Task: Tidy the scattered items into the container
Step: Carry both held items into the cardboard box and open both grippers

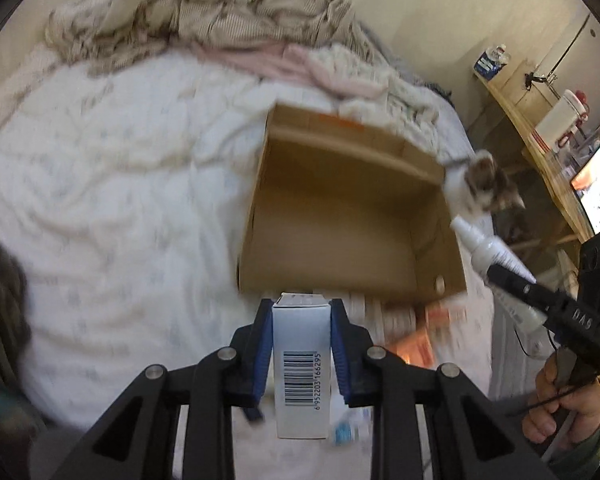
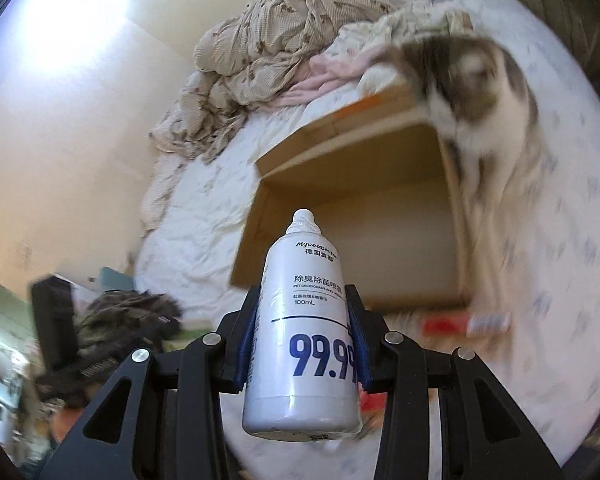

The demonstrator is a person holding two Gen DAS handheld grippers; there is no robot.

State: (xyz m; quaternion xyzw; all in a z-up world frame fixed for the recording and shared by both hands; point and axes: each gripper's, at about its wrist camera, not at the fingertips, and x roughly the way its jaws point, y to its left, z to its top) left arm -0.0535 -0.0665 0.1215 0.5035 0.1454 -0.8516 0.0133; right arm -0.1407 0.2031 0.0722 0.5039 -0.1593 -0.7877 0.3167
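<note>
An open cardboard box (image 1: 448, 216) (image 2: 458, 216) lies on the white bed. My left gripper (image 1: 302, 308) is shut on a small white carton with a barcode (image 1: 300, 360), held just in front of the box's near edge. My right gripper (image 2: 304, 296) is shut on a white spray bottle marked 99.9 (image 2: 304, 340), pointing at the box opening. It also shows in the left wrist view (image 1: 488, 248) at the box's right side. Red and white packets (image 2: 468, 323) (image 1: 416, 344) lie on the bed by the box's near edge.
A grey and white cat (image 2: 476, 88) (image 1: 480, 184) stands at the box's far right corner. Crumpled bedding (image 1: 204, 20) (image 2: 284, 48) is piled at the bed's head. A wooden desk with a screen (image 1: 596, 188) stands to the right. Dark clothing (image 2: 120, 320) lies left of the bed.
</note>
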